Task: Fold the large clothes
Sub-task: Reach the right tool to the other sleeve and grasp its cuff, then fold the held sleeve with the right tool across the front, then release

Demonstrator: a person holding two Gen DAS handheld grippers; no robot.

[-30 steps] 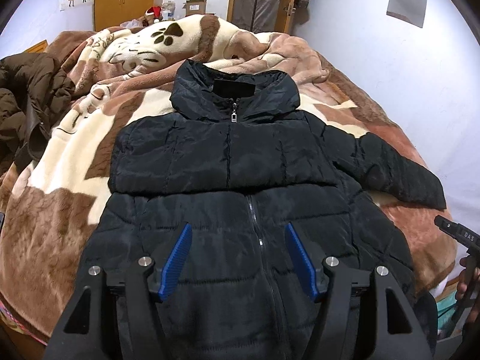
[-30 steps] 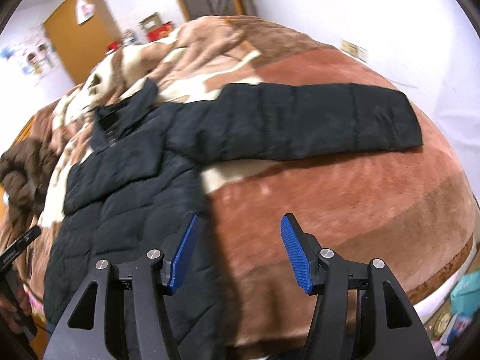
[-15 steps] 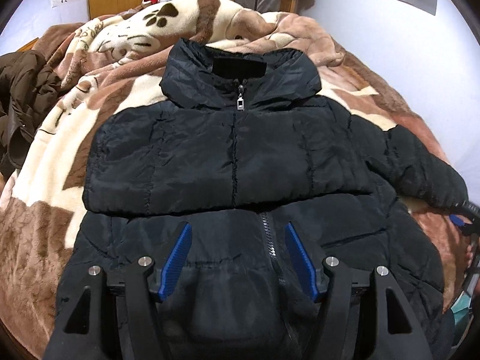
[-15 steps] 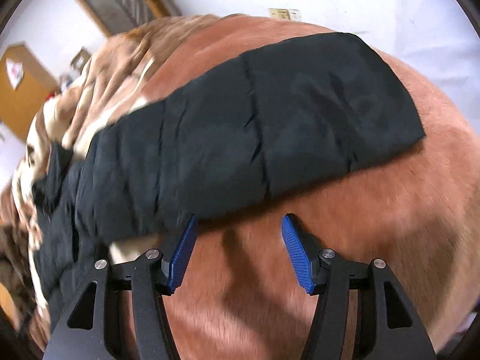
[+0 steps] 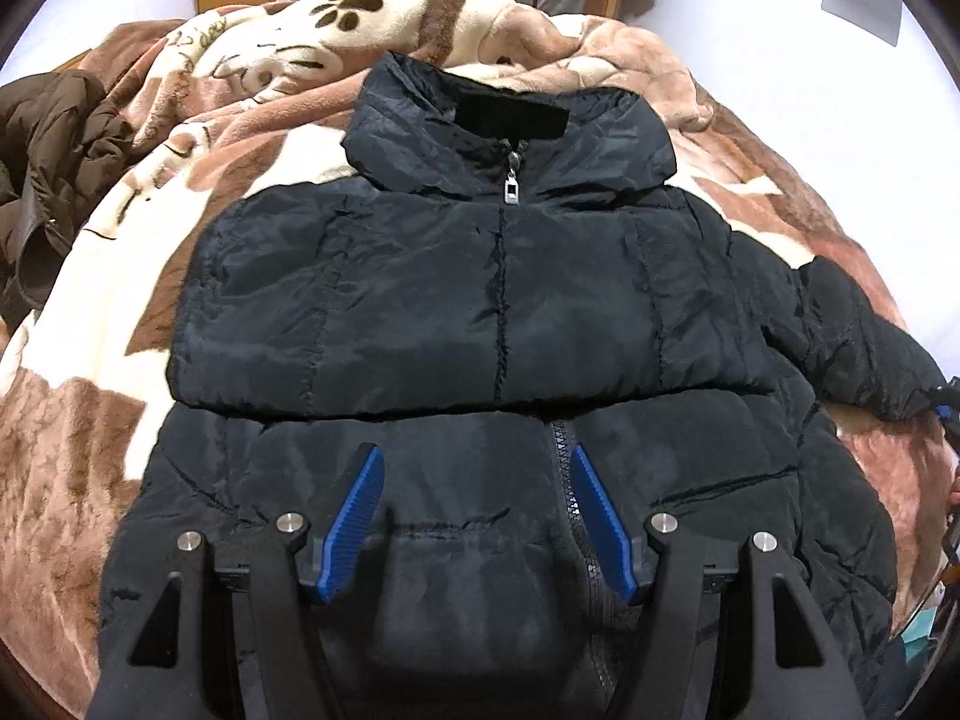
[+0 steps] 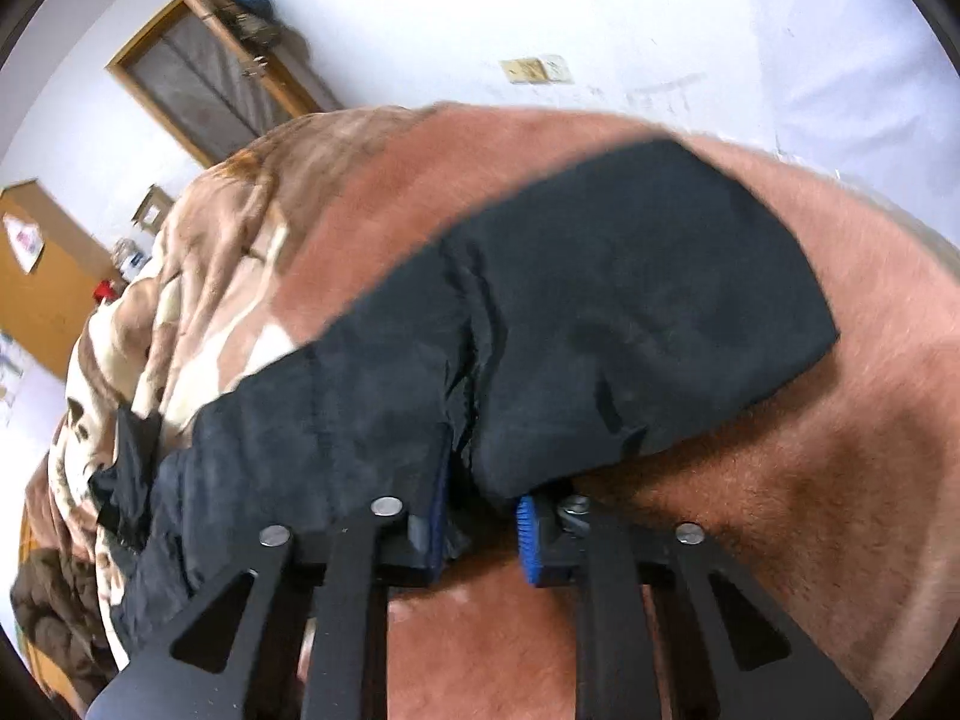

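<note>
1. On the bed's brown-and-cream blanket (image 5: 120, 276) lies one black puffer jacket (image 5: 480, 312), zipped, collar away.
2. One sleeve (image 6: 630, 312) stretches sideways; the right tongs (image 6: 480, 525) are clamped on its lower edge.
3. Left tongs (image 5: 474, 516) hang open above the jacket's hem.
4. One brown coat (image 5: 48, 144) sits crumpled at the bed's left edge.

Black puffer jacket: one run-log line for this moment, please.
black puffer jacket flat on blanket | right hand-held gripper shut on sleeve | left hand-held gripper open

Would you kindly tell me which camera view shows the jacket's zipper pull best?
The left wrist view: the silver zipper pull hangs sharp and unobstructed below the collar of the black jacket. The right wrist view is blurred and shows only the sleeve; no pull is visible there.
</note>
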